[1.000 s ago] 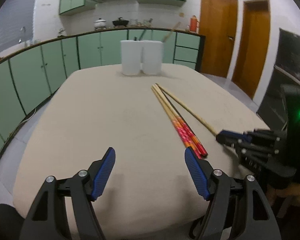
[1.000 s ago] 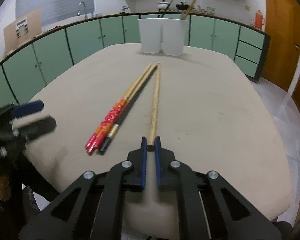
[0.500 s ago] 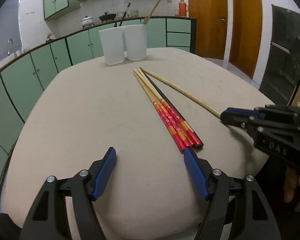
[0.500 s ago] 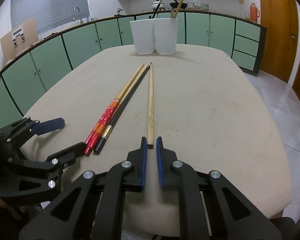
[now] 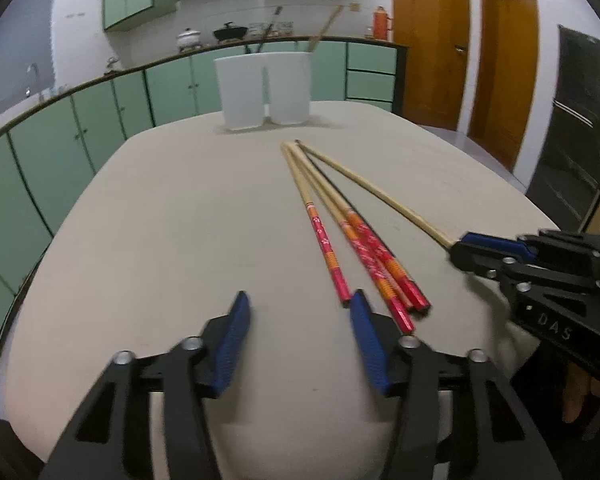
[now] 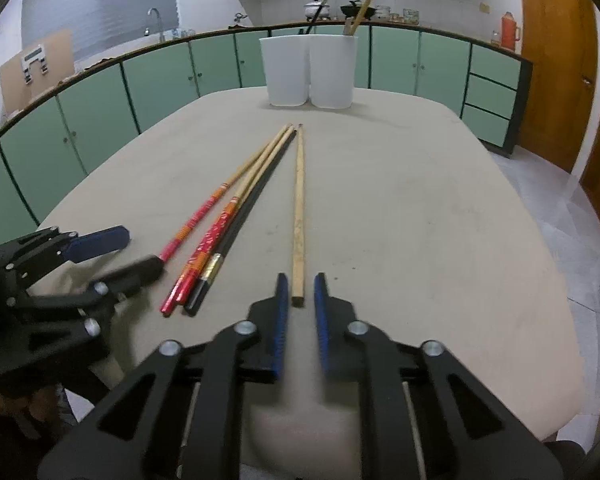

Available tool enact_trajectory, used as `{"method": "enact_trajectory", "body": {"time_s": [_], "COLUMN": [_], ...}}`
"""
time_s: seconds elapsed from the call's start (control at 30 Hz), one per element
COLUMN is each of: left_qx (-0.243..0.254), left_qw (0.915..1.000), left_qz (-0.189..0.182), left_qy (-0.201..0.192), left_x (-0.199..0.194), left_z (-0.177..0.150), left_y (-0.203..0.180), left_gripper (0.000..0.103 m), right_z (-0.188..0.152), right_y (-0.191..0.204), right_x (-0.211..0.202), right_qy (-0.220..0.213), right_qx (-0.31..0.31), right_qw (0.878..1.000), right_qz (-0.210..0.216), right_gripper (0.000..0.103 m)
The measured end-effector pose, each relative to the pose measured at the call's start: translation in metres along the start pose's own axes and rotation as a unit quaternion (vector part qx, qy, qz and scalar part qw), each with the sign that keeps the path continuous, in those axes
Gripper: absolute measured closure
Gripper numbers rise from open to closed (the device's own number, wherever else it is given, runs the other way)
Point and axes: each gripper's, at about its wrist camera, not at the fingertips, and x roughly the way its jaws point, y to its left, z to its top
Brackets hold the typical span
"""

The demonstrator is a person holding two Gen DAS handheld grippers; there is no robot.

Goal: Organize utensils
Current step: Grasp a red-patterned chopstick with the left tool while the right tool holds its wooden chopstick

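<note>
We have both tools low over the near edge of the table (image 6: 440, 208). Left tool (image 5: 300, 308) is wide open, nothing held; its right finger (image 5: 366, 340) sits just beside the red end of one red-patterned chopstick (image 5: 320, 236), contact unclear. Right tool (image 6: 301, 284) is open only a little, the near end of the plain wooden chopstick (image 6: 299, 200) lying between its blue pads (image 6: 281, 320), which do not press on it; the stick lies flat on the table. Left of it lie two red-patterned chopsticks and a black chopstick (image 6: 256, 204) with a gold band, side by side, all fanning from a shared point toward the far edge. The black one's band end sits beside the red ends near the near edge. Two white holders (image 6: 312, 72) stand touching each other at the far edge, centred; the left one shows a dark handle, the right one a wooden stick poking out. Green cabinets (image 6: 160, 76) run behind the table.
</note>
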Motion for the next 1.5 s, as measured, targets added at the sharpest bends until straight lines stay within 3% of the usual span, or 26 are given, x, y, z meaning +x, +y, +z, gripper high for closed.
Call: {"method": "enact_trajectory", "body": {"time_s": [0.2, 0.23, 0.33, 0.4, 0.47, 0.57, 0.7, 0.77, 0.87, 1.0, 1.1, 1.13, 1.17, 1.27, 1.37, 1.5], "left_qx": [0.011, 0.015, 0.017, 0.009, -0.007, -0.030, -0.050, -0.046, -0.019, -0.003, 0.005, 0.005, 0.002, -0.017, -0.057, -0.049], "left_qw": [0.9997, 0.9997, 0.9998, 0.9999, 0.9997, 0.9987, 0.9971, 0.9982, 0.9995, 0.9999, 0.9998, 0.9998, 0.9997, 0.9996, 0.9973, 0.9979], "left_qz": [-0.021, -0.021, -0.006, 0.004, 0.019, 0.038, 0.053, 0.038, 0.022, 0.008, -0.001, -0.004, -0.010, -0.002, 0.040, 0.040], "left_qy": [-0.003, -0.004, -0.008, -0.011, -0.014, -0.017, -0.020, -0.012, -0.012, -0.013, -0.018, -0.020, -0.021, -0.022, -0.024, -0.015], "left_x": [-0.002, -0.001, 0.007, 0.010, 0.010, 0.008, 0.002, 0.002, 0.003, 0.009, 0.012, 0.011, 0.011, 0.009, 0.002, 0.000], "left_z": [0.001, 0.002, 0.005, 0.006, 0.007, 0.005, 0.002, 0.000, 0.002, 0.007, 0.007, 0.007, 0.007, 0.005, 0.004, 0.000], "left_y": [-0.005, -0.007, -0.008, -0.005, 0.000, 0.008, 0.016, 0.016, 0.015, 0.021, 0.023, 0.023, 0.022, 0.022, 0.026, 0.018], "left_gripper": [0.058, 0.058, 0.058, 0.066, 0.085, 0.095, 0.095, 0.095, 0.083, 0.078, 0.083, 0.095, 0.098, 0.098, 0.098, 0.097], "right_z": [0.000, 0.000, 0.001, 0.002, 0.002, -0.001, -0.003, -0.004, -0.006, -0.005, -0.004, -0.004, -0.004, -0.004, -0.005, -0.005], "right_y": [-0.006, -0.004, -0.001, -0.002, -0.005, -0.005, -0.003, -0.002, -0.001, -0.003, -0.001, -0.001, 0.000, 0.000, 0.002, 0.003], "right_x": [0.000, 0.000, 0.002, 0.003, 0.004, 0.002, 0.000, -0.002, -0.003, -0.001, 0.000, 0.000, 0.001, 0.001, 0.001, 0.000], "right_qy": [0.001, 0.001, 0.000, -0.002, -0.005, -0.008, -0.010, -0.009, -0.009, -0.008, -0.009, -0.010, -0.010, -0.011, -0.014, -0.014], "right_qx": [0.017, 0.015, 0.010, 0.014, 0.026, 0.036, 0.039, 0.039, 0.034, 0.039, 0.035, 0.034, 0.033, 0.031, 0.031, 0.034], "right_qw": [1.000, 1.000, 1.000, 1.000, 0.999, 0.998, 0.998, 0.998, 0.999, 0.999, 0.999, 0.999, 0.999, 0.999, 0.998, 0.998], "right_qz": [0.002, 0.007, -0.001, -0.021, -0.032, -0.046, -0.048, -0.039, -0.034, -0.032, -0.036, -0.037, -0.038, -0.042, -0.055, -0.050], "right_gripper": [0.096, 0.093, 0.093, 0.096, 0.096, 0.096, 0.096, 0.093, 0.091, 0.091, 0.091, 0.091, 0.091, 0.091, 0.092, 0.089]}}
